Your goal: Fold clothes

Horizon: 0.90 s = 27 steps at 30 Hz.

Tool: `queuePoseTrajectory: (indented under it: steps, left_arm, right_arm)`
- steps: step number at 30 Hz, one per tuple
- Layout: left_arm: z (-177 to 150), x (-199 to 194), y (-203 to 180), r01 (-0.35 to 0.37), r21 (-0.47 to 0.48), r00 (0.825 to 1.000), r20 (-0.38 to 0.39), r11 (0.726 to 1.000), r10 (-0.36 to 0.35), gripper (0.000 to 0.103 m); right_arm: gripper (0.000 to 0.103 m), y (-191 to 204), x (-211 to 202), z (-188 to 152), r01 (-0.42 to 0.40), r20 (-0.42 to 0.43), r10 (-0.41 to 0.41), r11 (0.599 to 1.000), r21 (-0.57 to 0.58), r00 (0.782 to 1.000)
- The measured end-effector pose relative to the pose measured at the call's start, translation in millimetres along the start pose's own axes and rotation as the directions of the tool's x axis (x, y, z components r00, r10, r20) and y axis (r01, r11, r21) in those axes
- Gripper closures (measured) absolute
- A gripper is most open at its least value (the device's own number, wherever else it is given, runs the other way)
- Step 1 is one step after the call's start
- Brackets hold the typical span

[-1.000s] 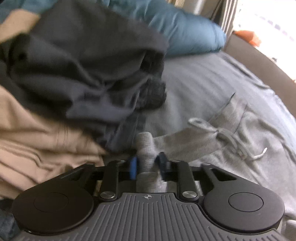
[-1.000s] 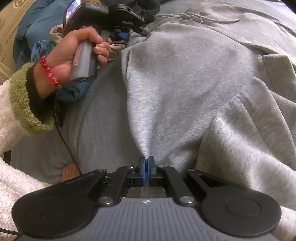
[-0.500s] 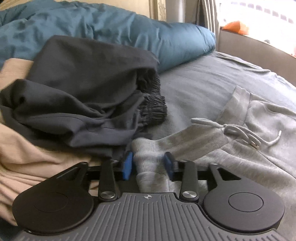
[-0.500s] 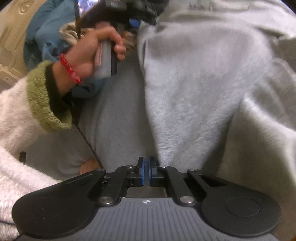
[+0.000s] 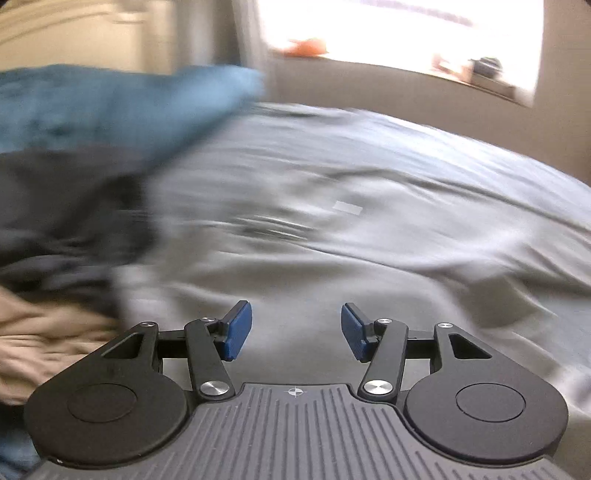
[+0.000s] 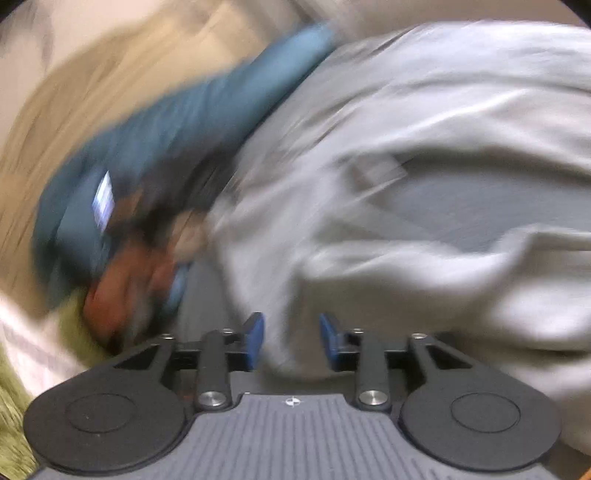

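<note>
The grey sweatpants lie spread over the bed, heavily blurred. My left gripper hovers above them with its jaws opening and nothing between the blue pads. In the right wrist view the grey sweatpants are bunched in folds. My right gripper is over their near edge with its jaws opening; a fold of grey cloth shows in the gap, but the pads do not press on it. The person's hand holding the left gripper is a blur at the left.
A dark garment and a tan one are piled at the left. A blue duvet lies behind them. The grey bedsheet runs to a bright window. A white and green sleeve is near the right gripper.
Both grippers have let go of the grey sweatpants and their jaws now stand apart. Both have swung away and up fast, so the views are blurred.
</note>
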<state>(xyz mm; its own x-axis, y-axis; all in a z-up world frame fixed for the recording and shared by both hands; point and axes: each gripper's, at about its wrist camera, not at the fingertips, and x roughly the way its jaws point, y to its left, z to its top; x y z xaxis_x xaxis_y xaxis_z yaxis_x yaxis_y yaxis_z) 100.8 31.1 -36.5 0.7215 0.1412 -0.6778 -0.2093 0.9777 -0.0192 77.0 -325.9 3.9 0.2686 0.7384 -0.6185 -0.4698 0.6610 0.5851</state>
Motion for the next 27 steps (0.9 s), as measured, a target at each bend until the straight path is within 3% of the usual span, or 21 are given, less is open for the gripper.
queuePoseTrajectory:
  steps: [2,4,6,9,13,15,16,18,20,24,27]
  left_arm:
    - [-0.9,-5.9,-20.6,0.119,0.05,0.993,-0.015,0.992,-0.118,0.049]
    - [-3.7,-15.9,-35.1,0.238,0.074,0.971,-0.027,0.968,-0.237,0.049]
    - [-9.3,-25.5,-52.9,0.351,0.111,0.936,-0.052,0.93,-0.348,0.049]
    - [-19.8,-39.0,-83.5,0.499,0.177,0.866,-0.11,0.848,-0.487,0.046]
    - [-35.1,-49.8,-140.4,0.594,0.299,0.805,-0.222,0.747,-0.551,0.043]
    - [-39.4,-49.7,-167.6,0.626,0.339,0.78,-0.258,0.702,-0.571,0.031]
    - [-41.0,-48.5,-180.6,0.634,0.362,0.773,-0.267,0.684,-0.575,0.03]
    - [-42.9,-45.0,-200.9,0.605,0.424,0.793,-0.246,0.674,-0.557,0.029]
    - [-43.2,-40.8,-216.8,0.554,0.483,0.825,-0.209,0.679,-0.525,0.029]
    - [-40.0,-20.5,-234.8,0.5,0.506,0.86,-0.191,0.703,-0.474,0.03]
    - [-37.1,0.7,-237.6,0.503,0.472,0.864,-0.253,0.724,-0.435,0.033]
  right_arm:
    - [0.061,-22.5,-29.6,-0.1,0.102,0.092,-0.111,0.99,0.1,0.989]
    - [0.06,-41.7,-51.2,-3.4,0.217,0.143,-0.244,0.959,0.185,0.959]
    - [0.06,-61.2,-65.1,-7.4,0.266,0.147,-0.317,0.92,0.288,0.937]
    - [0.06,-79.6,-74.9,-4.9,0.27,0.17,-0.355,0.882,0.385,0.919]
    - [0.057,-92.1,-77.2,26.4,0.288,0.193,-0.391,0.865,0.412,0.9]
    - [0.054,-102.2,-67.8,46.3,0.273,0.165,-0.369,0.865,0.42,0.915]
    - [0.053,-106.9,-62.8,54.7,0.28,0.152,-0.372,0.861,0.424,0.916]
    - [0.053,-113.6,-45.9,70.3,0.315,0.111,-0.384,0.865,0.39,0.917]
    - [0.053,-119.9,-31.5,83.1,0.391,0.09,-0.45,0.845,0.364,0.888]
    - [0.053,-127.5,-18.1,96.1,0.572,0.076,-0.61,0.774,0.272,0.789]
    - [0.047,-133.6,-8.3,93.8,0.698,0.039,-0.715,0.691,0.188,0.698]
